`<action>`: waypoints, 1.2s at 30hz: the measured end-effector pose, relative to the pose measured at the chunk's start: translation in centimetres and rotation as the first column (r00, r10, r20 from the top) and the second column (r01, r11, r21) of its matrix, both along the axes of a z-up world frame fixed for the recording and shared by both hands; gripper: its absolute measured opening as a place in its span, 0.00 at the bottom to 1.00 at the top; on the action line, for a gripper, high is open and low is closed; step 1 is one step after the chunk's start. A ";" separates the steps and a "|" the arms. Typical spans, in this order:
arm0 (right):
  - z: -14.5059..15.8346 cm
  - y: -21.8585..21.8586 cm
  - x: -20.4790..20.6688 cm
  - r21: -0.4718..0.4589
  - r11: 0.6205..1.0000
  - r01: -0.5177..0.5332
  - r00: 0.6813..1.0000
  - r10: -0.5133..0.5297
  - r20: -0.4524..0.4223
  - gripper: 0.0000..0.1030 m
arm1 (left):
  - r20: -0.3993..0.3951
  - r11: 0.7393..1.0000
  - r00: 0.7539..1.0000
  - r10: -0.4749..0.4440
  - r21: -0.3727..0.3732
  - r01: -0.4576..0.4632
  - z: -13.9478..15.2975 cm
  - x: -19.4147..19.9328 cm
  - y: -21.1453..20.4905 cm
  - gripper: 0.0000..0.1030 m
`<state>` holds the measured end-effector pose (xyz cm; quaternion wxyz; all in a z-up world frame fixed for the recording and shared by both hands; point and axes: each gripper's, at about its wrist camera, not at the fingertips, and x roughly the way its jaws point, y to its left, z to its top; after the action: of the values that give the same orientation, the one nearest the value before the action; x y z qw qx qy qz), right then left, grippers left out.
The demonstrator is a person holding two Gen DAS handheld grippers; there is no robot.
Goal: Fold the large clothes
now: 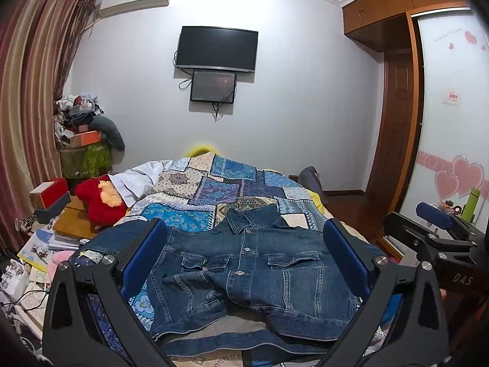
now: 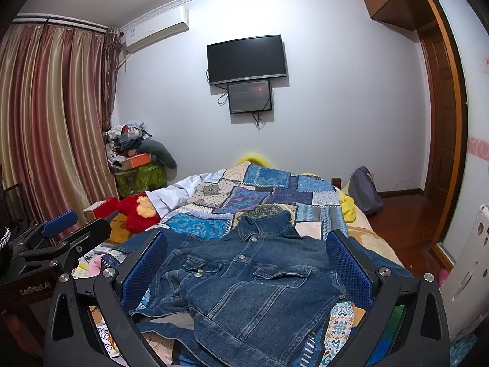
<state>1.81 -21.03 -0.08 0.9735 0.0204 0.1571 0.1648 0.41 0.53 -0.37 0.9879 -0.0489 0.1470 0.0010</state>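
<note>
A dark blue denim jacket (image 1: pixel 253 275) lies front up on the patchwork quilt (image 1: pixel 220 189), collar away from me, its lower left front rumpled. It also shows in the right wrist view (image 2: pixel 256 284). My left gripper (image 1: pixel 244 260) is open and empty, its blue pads (image 1: pixel 143 257) spread wide above the jacket. My right gripper (image 2: pixel 247 263) is open and empty too, above the same jacket. The right gripper shows at the right edge of the left wrist view (image 1: pixel 434 232), the left gripper at the left edge of the right wrist view (image 2: pixel 61 232).
A red plush toy (image 1: pixel 101 202) and boxes and books (image 1: pixel 49 198) lie left of the bed. A clothes pile (image 1: pixel 79 128) stands in the far left corner by the curtain. A wardrobe (image 1: pixel 452 122) and wooden floor (image 2: pixel 406 214) are on the right.
</note>
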 end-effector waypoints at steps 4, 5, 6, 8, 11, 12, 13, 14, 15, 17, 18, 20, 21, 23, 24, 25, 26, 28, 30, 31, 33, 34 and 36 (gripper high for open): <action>-0.1 -0.1 0.1 0.000 1.000 0.000 1.000 0.000 0.001 1.00 | -0.002 1.000 1.000 -0.002 -0.002 0.002 -0.1 0.1 0.1 1.00; -0.1 -0.1 0.1 0.000 1.000 0.000 1.000 0.000 0.000 1.00 | -0.002 1.000 1.000 -0.002 -0.003 0.002 -0.1 0.1 0.1 1.00; -0.1 -0.2 0.0 0.000 1.000 0.001 1.000 -0.001 0.001 1.00 | -0.001 1.000 1.000 -0.001 -0.004 0.001 -0.2 0.1 0.1 1.00; 0.0 -0.1 0.0 -0.001 1.000 0.002 1.000 -0.002 0.002 1.00 | -0.005 1.000 1.000 -0.003 -0.004 0.003 -0.2 0.3 0.1 1.00; -0.3 -0.2 0.2 -0.001 1.000 0.003 1.000 -0.003 0.001 1.00 | -0.009 1.000 1.000 -0.004 -0.003 0.004 -0.4 0.5 0.1 1.00; -0.2 -0.2 0.1 -0.001 1.000 0.002 1.000 -0.002 0.002 1.00 | -0.009 1.000 1.000 -0.005 -0.003 0.005 -0.4 0.5 0.0 1.00; -0.2 -0.2 0.1 0.000 1.000 0.002 1.000 -0.002 0.001 1.00 | -0.009 1.000 1.000 -0.005 -0.003 0.005 -0.4 0.5 0.0 1.00; -0.2 -0.2 0.1 0.000 1.000 0.002 1.000 -0.002 0.001 1.00 | -0.009 1.000 1.000 -0.005 -0.003 0.005 -0.4 0.5 0.1 1.00; -0.2 -0.2 0.1 -0.001 1.000 0.002 1.000 -0.002 0.001 1.00 | -0.009 1.000 1.000 -0.004 -0.003 0.004 -0.4 0.5 0.1 1.00; -0.2 -0.2 0.1 -0.001 1.000 0.001 1.000 -0.001 0.001 1.00 | -0.009 1.000 1.000 -0.004 -0.002 0.004 -0.3 0.5 0.1 1.00; -0.2 -0.2 0.1 -0.001 1.000 0.002 1.000 -0.002 0.001 1.00 | -0.009 1.000 1.000 -0.004 -0.003 0.004 -0.3 0.5 0.1 1.00; -0.2 -0.2 0.1 -0.002 1.000 0.001 1.000 -0.001 0.002 1.00 | -0.009 1.000 1.000 -0.005 -0.005 0.005 -0.3 0.5 0.1 1.00; -0.2 -0.2 0.1 -0.002 1.000 0.002 1.000 -0.002 0.001 1.00 | -0.009 1.000 1.000 -0.006 -0.006 0.006 -0.4 0.5 0.1 1.00; -0.2 -0.2 0.2 -0.002 1.000 0.001 1.000 -0.001 0.000 1.00 | -0.008 1.000 1.000 -0.005 -0.005 0.005 -0.3 0.5 0.1 1.00; -0.2 -0.2 0.1 -0.001 1.000 0.002 1.000 -0.002 0.000 1.00 | -0.008 1.000 1.000 -0.005 -0.005 0.005 -0.4 0.6 0.0 1.00; -0.2 -0.2 0.1 -0.001 1.000 0.003 1.000 -0.003 0.001 1.00 | -0.009 1.000 1.000 -0.005 -0.005 0.005 -0.4 0.6 0.0 1.00; -0.2 -0.2 0.1 0.000 1.000 0.002 1.000 -0.002 0.000 1.00 | -0.010 1.000 1.000 -0.005 -0.006 0.005 -0.3 0.6 0.0 1.00; -0.2 -0.1 0.1 -0.002 1.000 0.002 1.000 -0.002 0.000 1.00 | -0.010 1.000 1.000 -0.006 -0.007 0.006 -0.4 0.6 0.0 1.00; -0.3 -0.1 0.2 -0.003 1.000 0.003 1.000 -0.003 0.000 1.00 | -0.009 1.000 1.000 -0.006 -0.007 0.006 -0.3 0.5 0.0 1.00; -0.2 -0.1 0.1 -0.002 1.000 0.002 1.000 -0.002 -0.001 1.00 | -0.009 1.000 1.000 -0.005 -0.007 0.005 -0.3 0.6 0.0 1.00; -0.3 -0.1 0.2 -0.002 1.000 0.002 1.000 -0.002 -0.001 1.00 | -0.010 1.000 1.000 -0.007 -0.005 0.007 -0.4 0.5 0.0 1.00; -0.2 -0.1 0.1 -0.002 1.000 0.002 1.000 -0.002 -0.001 1.00 | -0.009 1.000 1.000 -0.006 -0.005 0.006 -0.4 0.5 0.0 1.00; -0.2 -0.1 0.1 -0.001 1.000 0.002 1.000 -0.002 -0.001 1.00 | -0.008 1.000 1.000 -0.005 -0.005 0.005 -0.3 0.5 0.1 1.00</action>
<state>1.91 -21.16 -0.24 0.9736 0.0200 0.1579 0.1639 0.94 0.58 -0.70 0.9872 -0.0511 0.1510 -0.0015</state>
